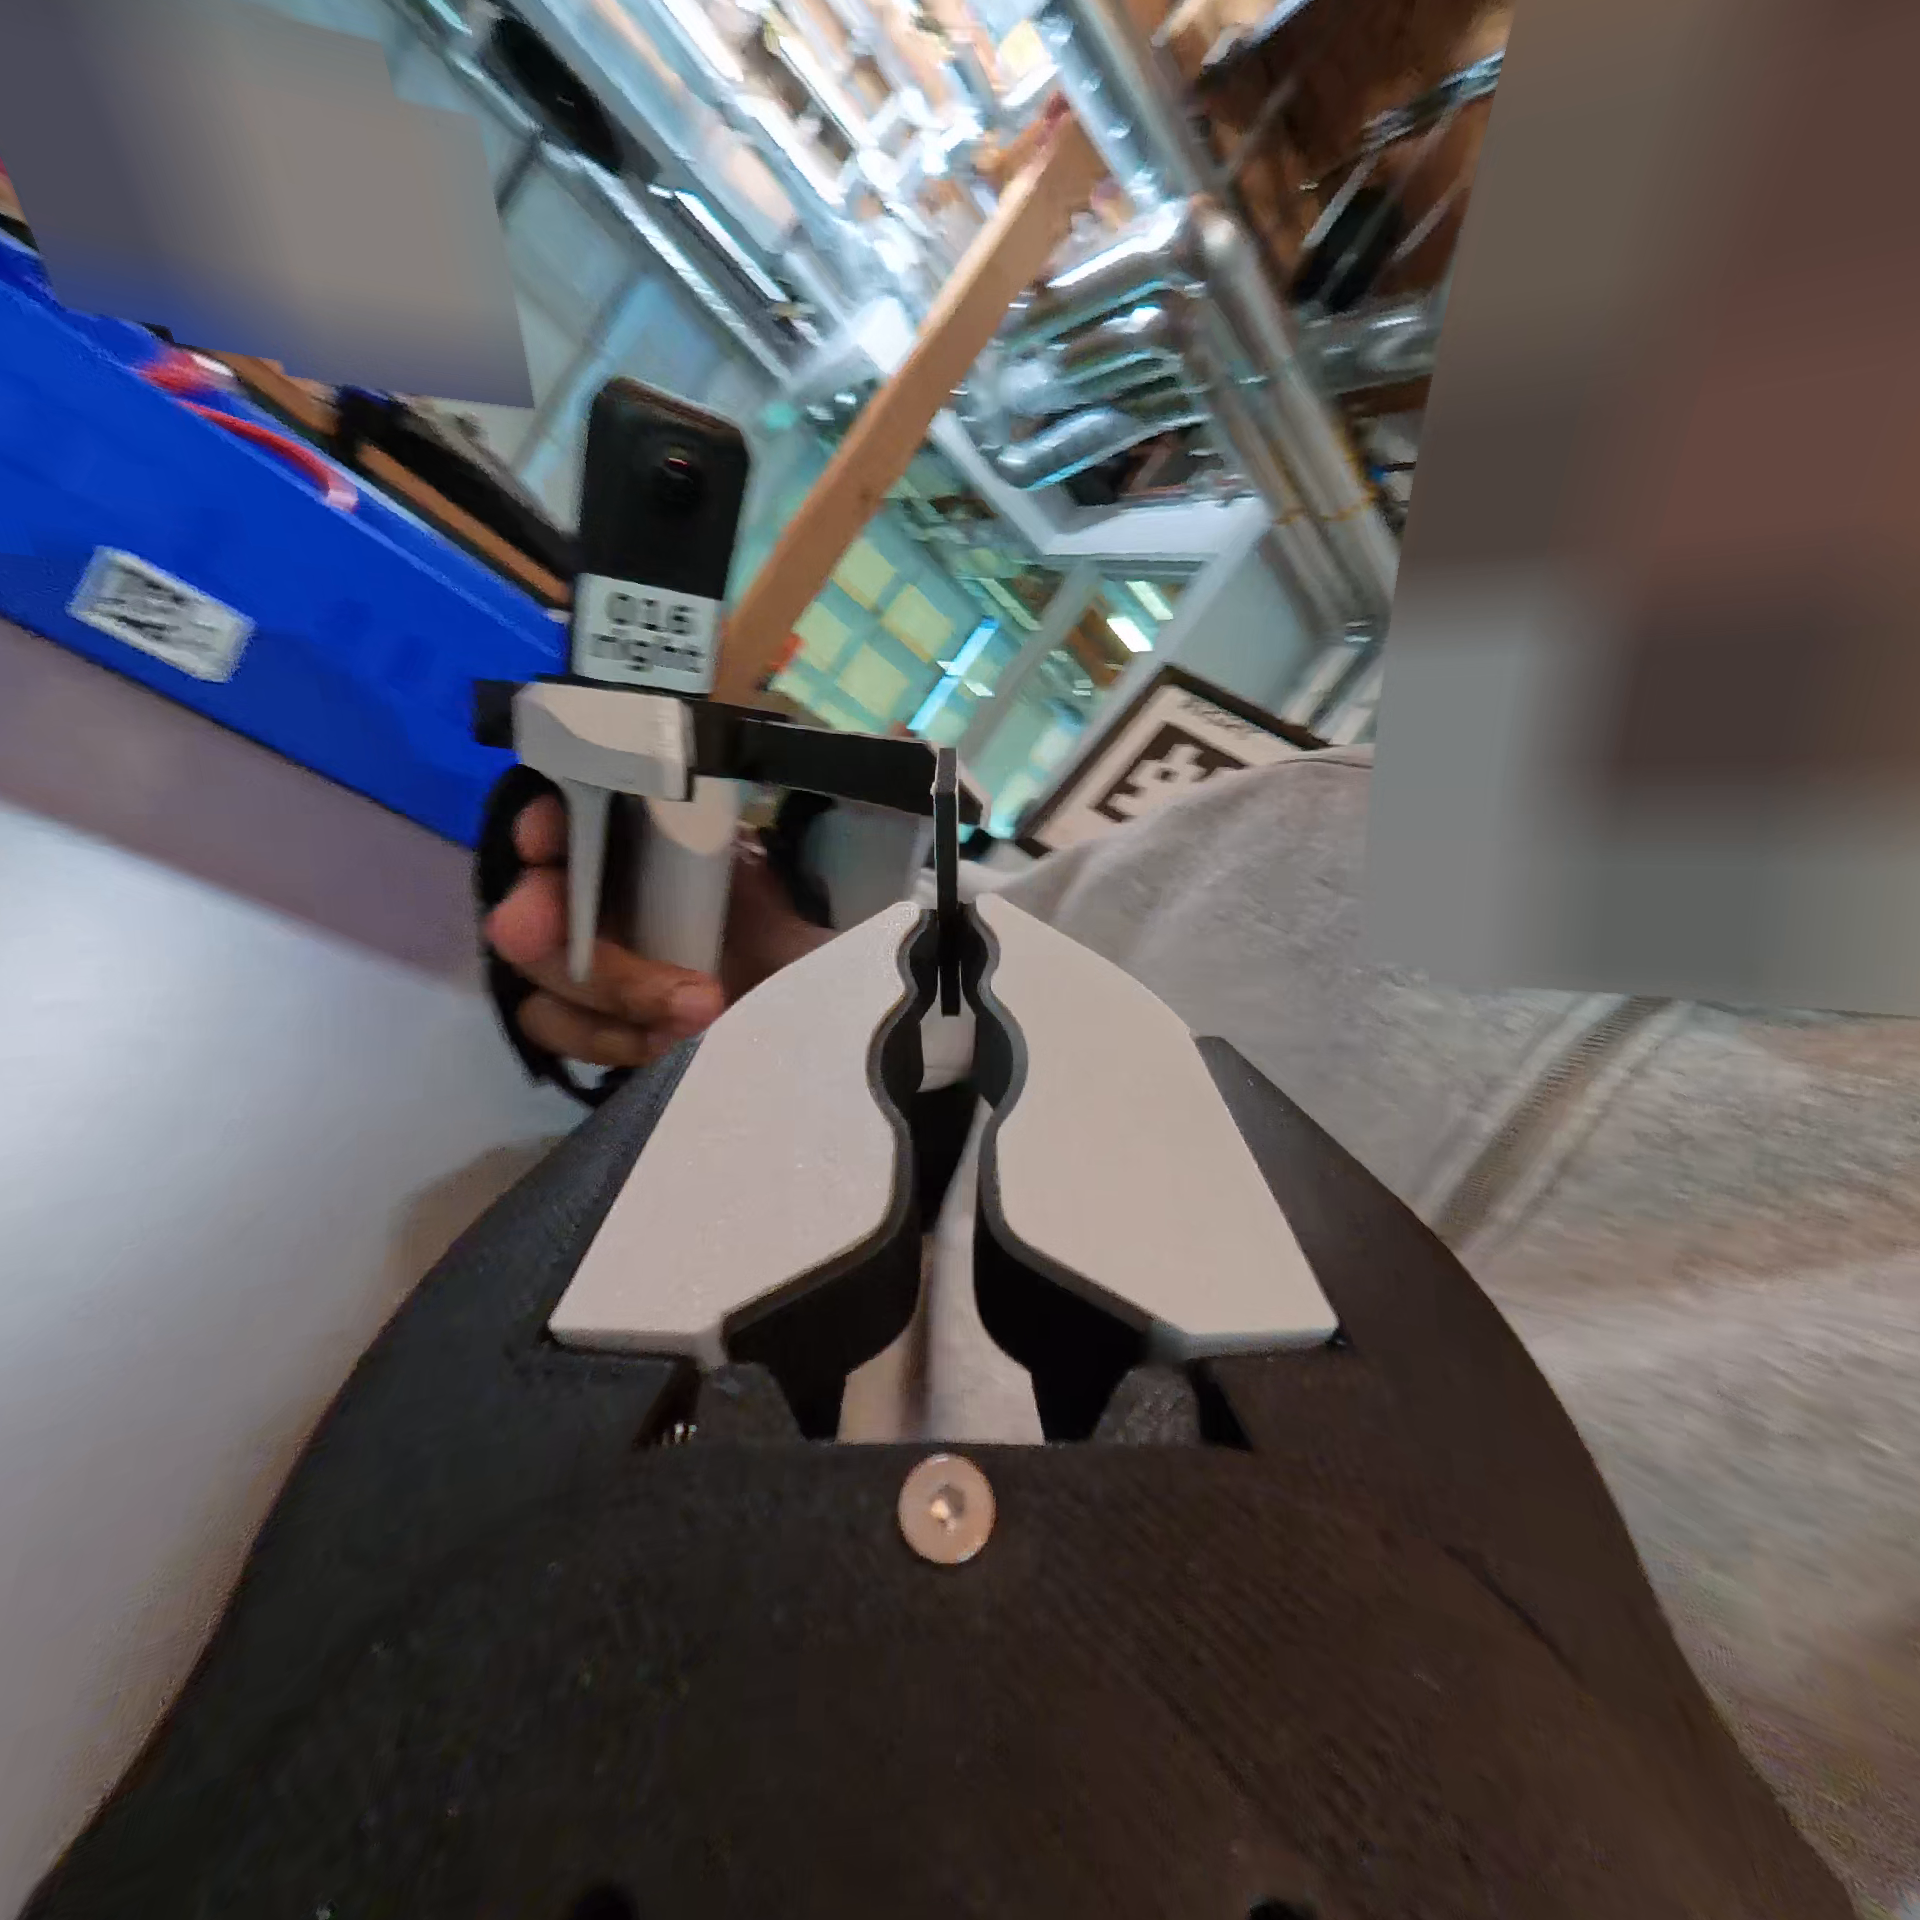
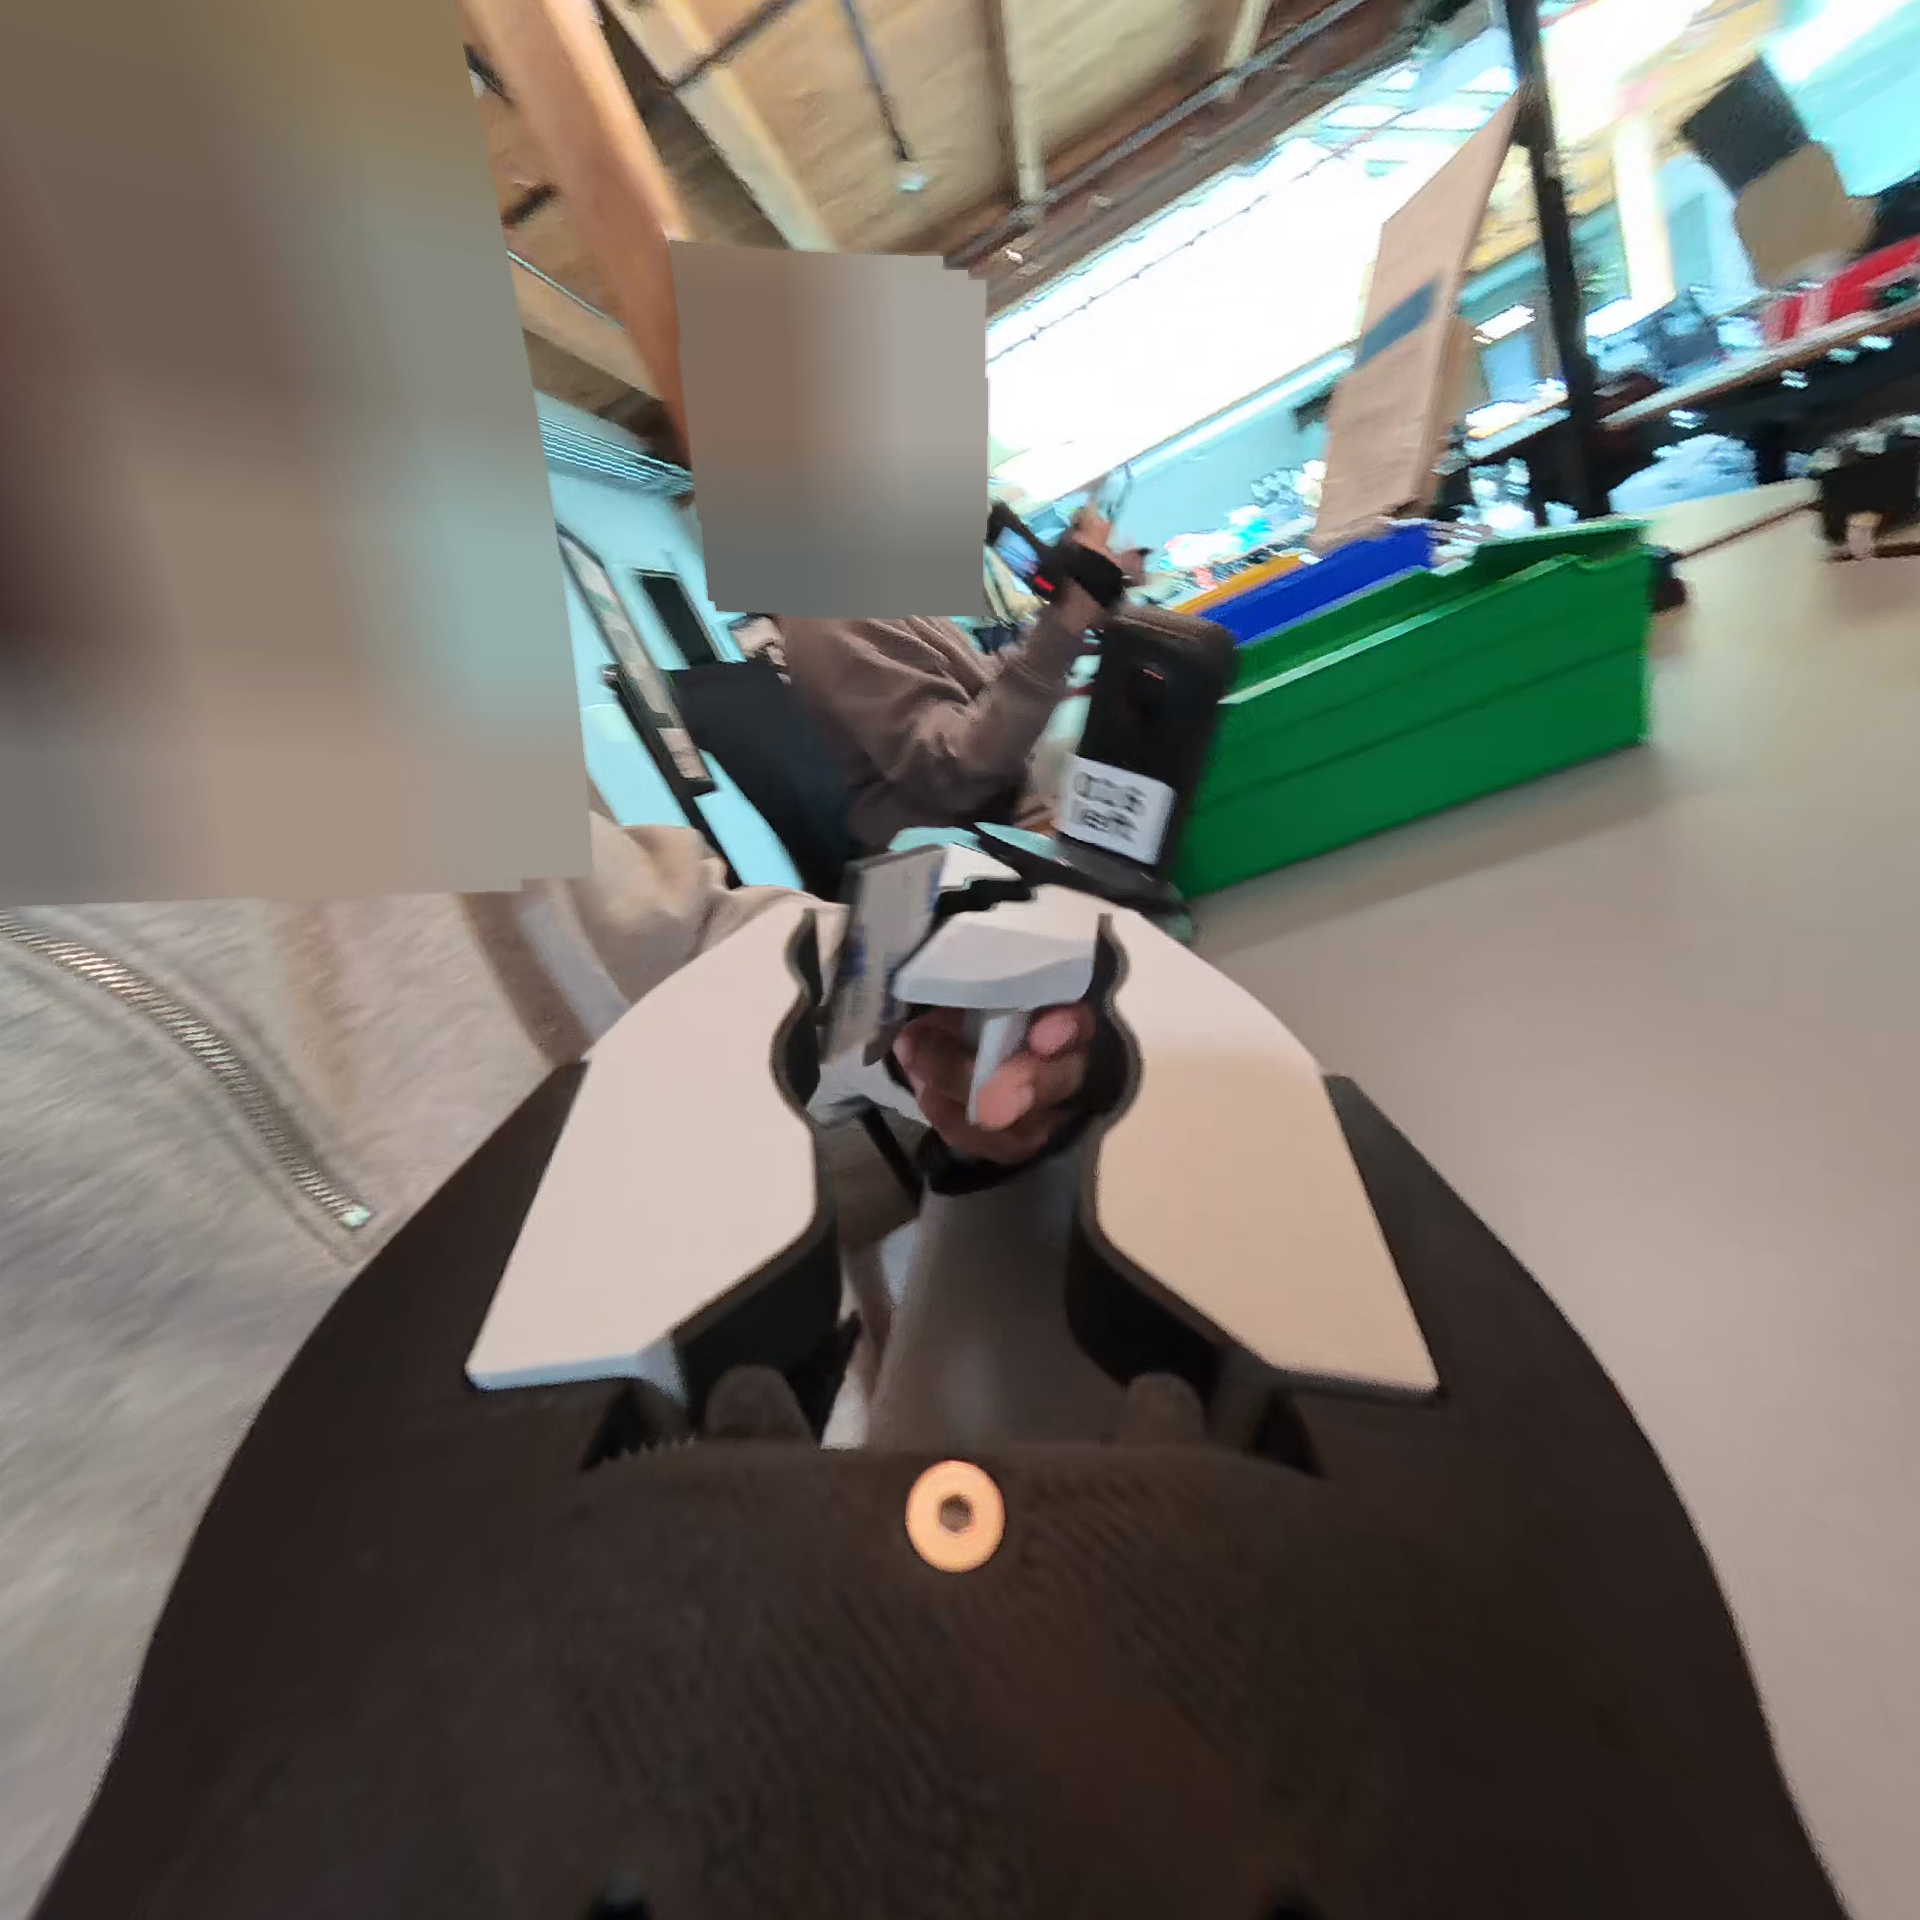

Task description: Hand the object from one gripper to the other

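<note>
The object is a thin flat card. In the left wrist view it shows edge-on as a dark strip (image 1: 945,831), upright between my left gripper's (image 1: 948,920) white fingertips, which are shut on its lower end. In the right wrist view its grey and blue face (image 2: 868,966) stands between my right gripper's (image 2: 951,935) fingers, close to the left one. The right gripper is open and its jaws straddle the card and the left gripper's white fingertip (image 2: 997,977). The right gripper (image 1: 613,738), held by a hand, also shows in the left wrist view.
A blue bin (image 1: 260,540) stands on the pale table (image 2: 1558,1039) at the left. A green bin (image 2: 1434,707) and a blue one (image 2: 1340,566) stand farther back. The operator's grey sweater (image 1: 1558,1195) is close by. Another person (image 2: 914,717) sits behind. Only a small space, under 4 cm, lies between the two pairs of fingers.
</note>
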{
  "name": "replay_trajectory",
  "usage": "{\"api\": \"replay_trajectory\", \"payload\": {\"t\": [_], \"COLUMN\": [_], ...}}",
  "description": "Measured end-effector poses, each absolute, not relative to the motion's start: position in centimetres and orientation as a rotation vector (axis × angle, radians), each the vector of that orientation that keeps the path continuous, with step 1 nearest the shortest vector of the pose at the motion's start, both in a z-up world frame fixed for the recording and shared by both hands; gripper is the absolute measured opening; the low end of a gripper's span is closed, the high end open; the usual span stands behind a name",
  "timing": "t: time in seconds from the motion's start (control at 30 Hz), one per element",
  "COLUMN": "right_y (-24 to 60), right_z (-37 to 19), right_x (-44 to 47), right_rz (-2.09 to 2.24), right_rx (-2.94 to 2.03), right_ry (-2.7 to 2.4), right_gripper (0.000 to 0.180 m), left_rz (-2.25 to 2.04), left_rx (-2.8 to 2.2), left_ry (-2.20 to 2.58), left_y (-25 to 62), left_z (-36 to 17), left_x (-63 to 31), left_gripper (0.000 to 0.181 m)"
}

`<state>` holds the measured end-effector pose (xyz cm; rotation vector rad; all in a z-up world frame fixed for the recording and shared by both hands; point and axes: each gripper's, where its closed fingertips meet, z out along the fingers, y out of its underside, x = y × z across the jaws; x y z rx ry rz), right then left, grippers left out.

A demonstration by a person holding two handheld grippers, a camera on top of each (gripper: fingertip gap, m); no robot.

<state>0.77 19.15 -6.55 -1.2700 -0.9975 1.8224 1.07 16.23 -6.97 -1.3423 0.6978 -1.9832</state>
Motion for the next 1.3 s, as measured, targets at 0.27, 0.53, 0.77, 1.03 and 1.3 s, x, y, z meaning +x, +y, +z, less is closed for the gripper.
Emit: {"api": "replay_trajectory", "payload": {"t": [0.27,0.53,0.77,1.03,1.3], "right_y": [19.5,19.3,19.6,19.1,18.7], "right_z": [-8.6,-9.1,-8.9,-9.8,-10.5], "right_x": [0.3,0.4,0.5,0.0,-0.2], "right_rz": [1.727,1.699,1.7,1.684,1.653], "right_rx": [-1.41,-1.456,-1.461,-1.501,-1.518], "right_ry": [-1.041,-1.092,-1.064,-1.117,-1.159], "right_gripper": [0.029,0.004,0.004,0.004,0.005], "left_rz": [-1.575,-1.545,-1.554,-1.54,-1.486], "left_rx": [-1.538,-1.543,-1.521,-1.506,-1.52], "left_ry": [0.683,0.719,0.694,0.647,0.694], "left_y": [19.0,18.7,18.9,19.4,19.2], "left_z": [-9.4,-9.7,-9.5,-9.1,-9.2], "left_x": [1.0,1.4,1.3,0.9,1.0], "left_gripper": [0.003,0.003,0.011,0.022,0.003]}}
